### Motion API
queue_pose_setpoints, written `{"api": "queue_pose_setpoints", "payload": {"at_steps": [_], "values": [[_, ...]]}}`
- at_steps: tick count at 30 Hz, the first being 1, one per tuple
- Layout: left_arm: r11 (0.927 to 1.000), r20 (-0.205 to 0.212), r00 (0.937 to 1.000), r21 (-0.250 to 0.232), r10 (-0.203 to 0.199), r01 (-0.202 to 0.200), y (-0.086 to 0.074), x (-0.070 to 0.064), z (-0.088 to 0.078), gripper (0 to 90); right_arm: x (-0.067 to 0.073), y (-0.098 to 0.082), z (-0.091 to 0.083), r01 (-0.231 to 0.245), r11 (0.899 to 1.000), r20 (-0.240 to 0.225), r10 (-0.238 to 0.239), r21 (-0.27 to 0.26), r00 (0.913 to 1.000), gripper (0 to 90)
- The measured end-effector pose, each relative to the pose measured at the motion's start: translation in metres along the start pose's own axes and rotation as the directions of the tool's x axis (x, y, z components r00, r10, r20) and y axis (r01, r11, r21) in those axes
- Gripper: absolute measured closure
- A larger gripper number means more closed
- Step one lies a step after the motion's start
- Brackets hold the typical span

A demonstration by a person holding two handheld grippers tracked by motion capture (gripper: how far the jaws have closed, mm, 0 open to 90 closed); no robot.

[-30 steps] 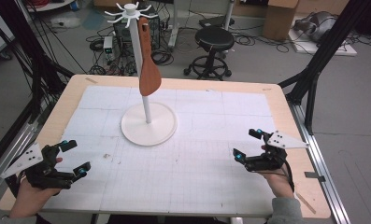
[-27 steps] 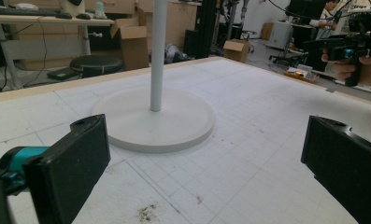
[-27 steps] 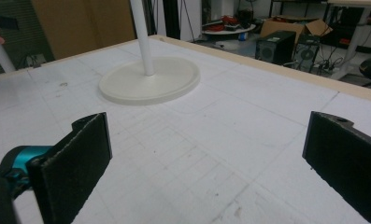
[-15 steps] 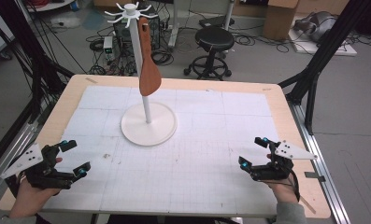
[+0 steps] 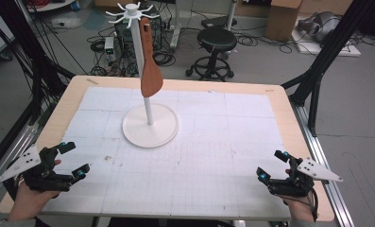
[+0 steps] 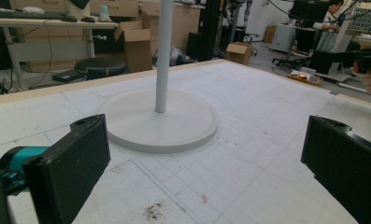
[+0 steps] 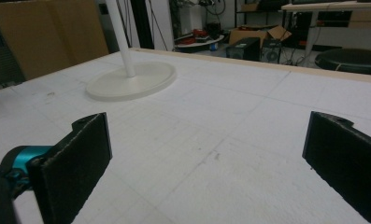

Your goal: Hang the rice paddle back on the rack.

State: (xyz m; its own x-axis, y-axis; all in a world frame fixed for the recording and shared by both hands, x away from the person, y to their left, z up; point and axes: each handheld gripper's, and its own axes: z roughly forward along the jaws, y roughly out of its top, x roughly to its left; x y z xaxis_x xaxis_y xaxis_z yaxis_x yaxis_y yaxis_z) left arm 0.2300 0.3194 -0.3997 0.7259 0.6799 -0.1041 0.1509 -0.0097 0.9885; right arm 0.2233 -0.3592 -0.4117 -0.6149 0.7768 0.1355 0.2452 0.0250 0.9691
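The brown wooden spatula [image 5: 150, 71] hangs by its handle from a hook at the crown of the tall white utensil stand [image 5: 149, 80], blade down, its broad end level with the lower part of the pole and clear of the round white base [image 6: 160, 119]. The stand sits on the far-left part of the white gridded mat [image 5: 223, 137] that covers the pale wooden table [image 5: 282, 101].

The step in hand looks like the rest or start position: nothing is held, and both tools sit at the near edge of the table, well apart from the stand. If the work is to take the spatula off its hook, the next move calls for one gripper to travel forward and up to the handle, close on it, then lift until the handle's hole clears the hook. If the spatula has just been hung, little is left to do.

The left gripper [image 5: 69, 161] lies at the near-left corner, its jaws spread wide with nothing between them; in the left gripper view they frame the base and pole. The right gripper [image 5: 272, 165] rests at the near-right corner, jaws likewise wide apart and empty, pointing across bare mat toward the stand. The spatula is nearer the left gripper, yet far from both.
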Motion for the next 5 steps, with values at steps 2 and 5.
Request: {"api": "queue_pose_setpoints", "payload": {"at_steps": [2, 5], "values": [[1.0, -0.003, 1.0, 0.005, 0.003, -0.003, -0.0005, 0.0001, 0.0004, 1.8, -0.0012, -0.0006, -0.0029, -0.005, 1.0, 0.004, 0.005, -0.007, 1.0, 0.4], [0.9999, -0.002, 1.0, 0.01, 0.007, -0.007, -0.0011, -0.0007, 0.0025, 1.8, 0.0001, 0.001, -0.0021, -0.003, 1.0, -0.002, 0.003, -0.022, 1.0, 0.4]]}}
